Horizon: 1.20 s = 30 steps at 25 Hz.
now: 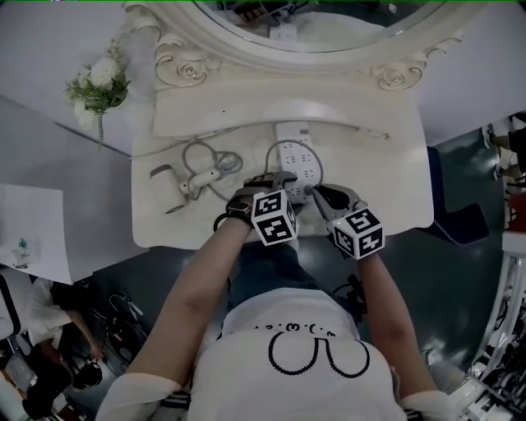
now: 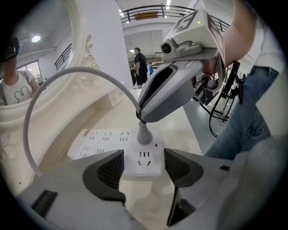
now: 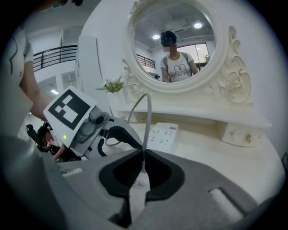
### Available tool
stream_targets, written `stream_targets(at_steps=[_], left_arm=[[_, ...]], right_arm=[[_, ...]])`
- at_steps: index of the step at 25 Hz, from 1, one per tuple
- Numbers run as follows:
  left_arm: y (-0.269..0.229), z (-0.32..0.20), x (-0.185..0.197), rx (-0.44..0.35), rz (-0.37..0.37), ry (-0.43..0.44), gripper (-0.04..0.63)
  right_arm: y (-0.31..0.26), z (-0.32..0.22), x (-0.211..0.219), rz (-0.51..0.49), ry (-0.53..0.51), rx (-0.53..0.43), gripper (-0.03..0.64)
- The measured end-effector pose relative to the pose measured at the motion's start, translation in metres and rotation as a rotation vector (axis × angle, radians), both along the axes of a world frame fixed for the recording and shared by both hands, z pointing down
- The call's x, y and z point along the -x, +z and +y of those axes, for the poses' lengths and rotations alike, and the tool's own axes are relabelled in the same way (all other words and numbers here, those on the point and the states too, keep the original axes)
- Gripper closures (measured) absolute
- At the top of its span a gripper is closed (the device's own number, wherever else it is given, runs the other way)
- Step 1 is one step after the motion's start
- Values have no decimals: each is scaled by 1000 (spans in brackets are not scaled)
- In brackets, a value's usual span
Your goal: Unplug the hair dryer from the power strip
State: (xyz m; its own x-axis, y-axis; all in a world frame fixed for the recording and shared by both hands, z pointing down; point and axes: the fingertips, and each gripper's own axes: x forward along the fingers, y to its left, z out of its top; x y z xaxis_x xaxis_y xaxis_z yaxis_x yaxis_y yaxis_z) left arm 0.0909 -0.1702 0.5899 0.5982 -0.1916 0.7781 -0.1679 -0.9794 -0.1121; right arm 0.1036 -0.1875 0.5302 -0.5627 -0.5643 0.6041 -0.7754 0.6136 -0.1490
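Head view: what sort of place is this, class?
Likely a dressing-table setup staged in a large hall: an ornate white vanity with oval mirror, a hair dryer and power strip on it, balcony railings behind.

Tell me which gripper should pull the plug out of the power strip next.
Right. The right gripper is closed on the plug at its neck, with the cord rising from its jaws. The left gripper clamps the power strip at its near end, so it is suited to holding it down.
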Motion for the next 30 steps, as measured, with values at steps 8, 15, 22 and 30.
stream_targets(at_steps=[8,15,22,30], left_arm=[[-1,0,6,-30,-35,47,324],[0,-3,5,11,-26,42,330],[2,-1,3,8,-64,72,327],[3,-6,2,9,-56,53,328]], right_arm=[[-8,-5,20,55,-69,-91,594],[-3,-4,-6,-57,59,-4,595],[-7,-4,15,64,-79,-86,594],[-31,-24,-38,-144,197,-63,594]])
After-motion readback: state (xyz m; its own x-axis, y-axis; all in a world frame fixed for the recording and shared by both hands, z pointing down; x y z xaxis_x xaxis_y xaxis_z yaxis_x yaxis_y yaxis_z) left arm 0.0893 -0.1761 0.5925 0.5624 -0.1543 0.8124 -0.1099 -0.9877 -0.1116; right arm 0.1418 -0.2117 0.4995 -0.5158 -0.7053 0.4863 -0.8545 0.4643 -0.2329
